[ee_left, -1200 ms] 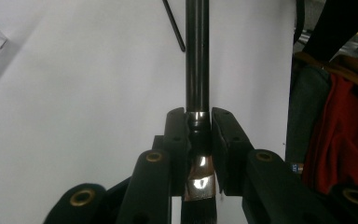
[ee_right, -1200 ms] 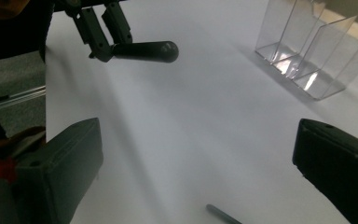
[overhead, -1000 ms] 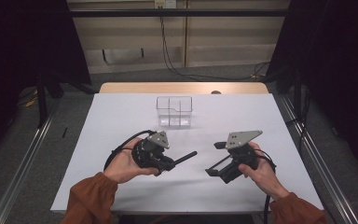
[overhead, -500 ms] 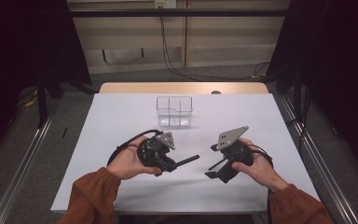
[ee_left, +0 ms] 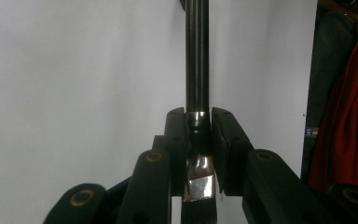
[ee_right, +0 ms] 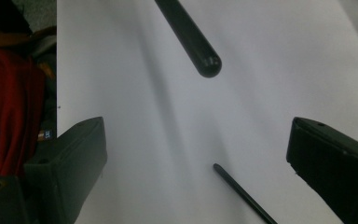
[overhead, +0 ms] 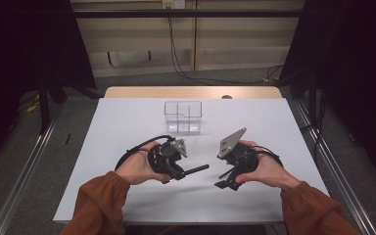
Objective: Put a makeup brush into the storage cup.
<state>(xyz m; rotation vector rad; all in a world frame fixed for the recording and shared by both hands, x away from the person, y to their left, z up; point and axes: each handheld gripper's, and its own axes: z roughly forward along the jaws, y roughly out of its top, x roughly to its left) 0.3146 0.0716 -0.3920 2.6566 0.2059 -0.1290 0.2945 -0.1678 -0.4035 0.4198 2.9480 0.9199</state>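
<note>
**Now: left gripper clamped on a brush, right gripper released beside it**

Seen from the high view, a person's two hands rest over a white table [overhead: 127, 122], each holding a gripper. The left gripper [overhead: 178, 169] lies at the near middle of the table, a little left of centre, with its jaws pointing right. Its jaws are clenched on a brush [overhead: 196, 170], whose dark handle juts out level toward the right gripper [overhead: 225, 180].

The left gripper view shows the grip closely: the two black jaws press on the brush [ee_left: 197, 93] at its shiny metal collar, one on each side. The bristles lie toward the camera and the long handle runs straight away over the white surface.

The right gripper sits just right of centre, tilted, with its grey plate raised. In the right gripper view its jaws stand wide apart with nothing between them. The rounded end of the brush handle [ee_right: 200, 53] hangs ahead of them, apart from both jaws. A thin dark stick [ee_right: 242, 193] also lies below on the table.

A clear plastic box [overhead: 183, 117] with compartments stands farther back at the table's middle, well apart from both grippers.
</note>
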